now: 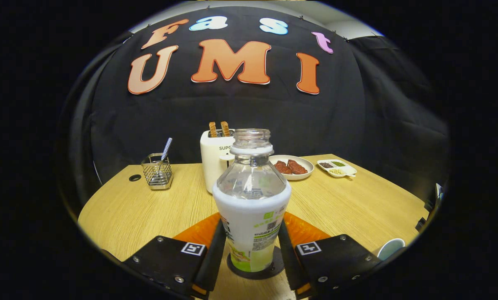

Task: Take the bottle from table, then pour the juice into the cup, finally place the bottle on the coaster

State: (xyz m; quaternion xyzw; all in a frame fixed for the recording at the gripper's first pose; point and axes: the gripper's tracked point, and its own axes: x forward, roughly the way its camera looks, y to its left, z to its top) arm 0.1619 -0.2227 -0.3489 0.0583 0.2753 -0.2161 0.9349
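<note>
The bottle point(251, 200) stands upright on the dark round coaster point(274, 268) on the table point(357, 208), uncapped, with a little pale juice at its base. The gripper point(251, 246) flanks it, one finger on each side of the labelled body; whether they press or have let go, I cannot tell. Behind the bottle is a white toaster point(214, 164) with two slices up. Left of the bottle stands a wire holder point(157, 171); to its right a plate of brown food point(292, 166) and a small divided dish point(337, 168). The cup point(391, 248) sits near and right of the bottle.
</note>
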